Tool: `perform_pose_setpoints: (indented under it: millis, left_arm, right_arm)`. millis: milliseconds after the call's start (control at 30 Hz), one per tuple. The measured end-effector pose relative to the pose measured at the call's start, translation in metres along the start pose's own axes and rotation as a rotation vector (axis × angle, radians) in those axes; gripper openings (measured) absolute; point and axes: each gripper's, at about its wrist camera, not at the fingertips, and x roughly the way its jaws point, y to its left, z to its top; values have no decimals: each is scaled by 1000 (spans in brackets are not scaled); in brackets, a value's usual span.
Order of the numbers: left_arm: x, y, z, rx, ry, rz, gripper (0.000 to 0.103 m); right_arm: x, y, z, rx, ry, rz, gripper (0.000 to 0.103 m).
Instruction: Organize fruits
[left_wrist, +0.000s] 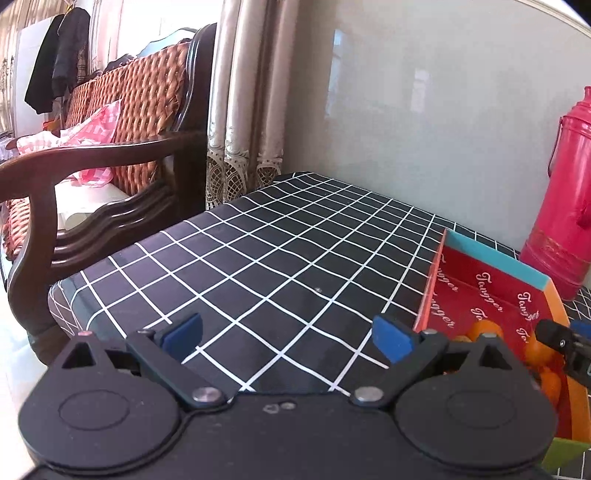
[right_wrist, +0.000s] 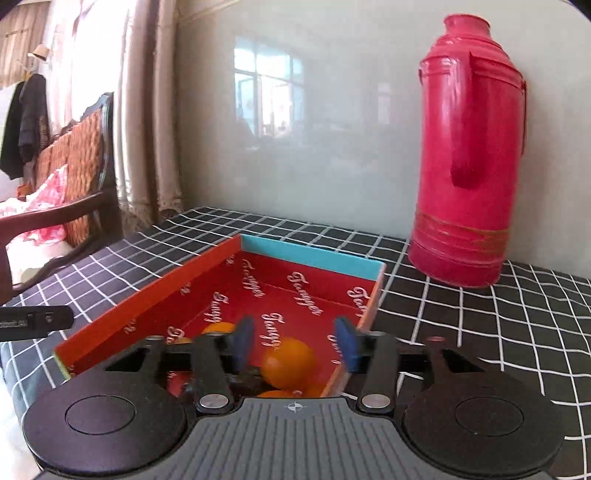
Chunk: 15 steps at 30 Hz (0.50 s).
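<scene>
Left-wrist view looks across a table (left_wrist: 258, 258) draped in a black cloth with a white grid, pushed against a pale glossy wall (left_wrist: 424, 92), with a dark wooden armchair (left_wrist: 92, 177) and beige curtains (left_wrist: 247, 92) filling the room to the left. Only this view takes in the bare stretch of table, over which the left tool (left_wrist: 288, 334) hangs tilted downward, its blue-padded jaws spread wide with nothing between them. At the right edge stands a red thermos (left_wrist: 565, 192), and before it one side of a red cardboard box (left_wrist: 480, 284) printed with white script, oranges (left_wrist: 487, 328) lying at its near end. A black finger of the right tool (left_wrist: 561, 341) reaches over that end of the box.

Right-wrist view alone shows the box (right_wrist: 155, 295) nearly whole: orange-red side walls, a turquoise far wall, standing open-topped on the table (right_wrist: 480, 314) with the thermos (right_wrist: 469, 166) upright near its far right corner, apart from it. Pointing down into the box, the right tool (right_wrist: 295, 343) has its jaws parted to a middling width. One orange (right_wrist: 290, 363) lies on the box floor just below and between the pads, which do not press it; other oranges (right_wrist: 218, 328) show partly behind the tool's left finger. At the left edge, a black tip of the left tool (right_wrist: 37, 321) juts in over the cloth.
</scene>
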Motion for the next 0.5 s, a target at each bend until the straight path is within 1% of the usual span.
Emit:
perform_pose_setpoints:
  millis: [33, 67, 133, 200, 300, 333, 367, 433, 500]
  left_arm:
    - [0, 0, 0, -2, 1, -2, 92]
    - [0, 0, 0, -2, 0, -3, 92]
    - [-1, -3, 1, 4, -4, -8, 92]
    - [-3, -6, 1, 12, -13, -18, 92]
    - [-11, -15, 3, 35, -17, -68, 93]
    - [-16, -19, 3, 45, -10, -94, 93]
    - [-22, -21, 3, 52, -9, -111, 93]
    - [-45, -27, -2, 73, -31, -141, 93]
    - [-69, -30, -7, 95, -50, -161, 96]
  right_arm:
    - [-3, 2, 0, -5, -17, -23, 83]
    - [-4, 3, 0, -8, -34, -33, 84]
    - [-8, 2, 2, -10, -39, -24, 84]
    - [-17, 2, 2, -1, -48, -40, 84]
    - [-38, -1, 3, 33, -40, -64, 85]
    - [-49, -1, 1, 49, -33, -84, 88]
    - [-58, -2, 0, 64, -30, -99, 95]
    - [-83, -2, -6, 101, -33, -140, 103]
    - [-108, -1, -13, 134, -39, -166, 103]
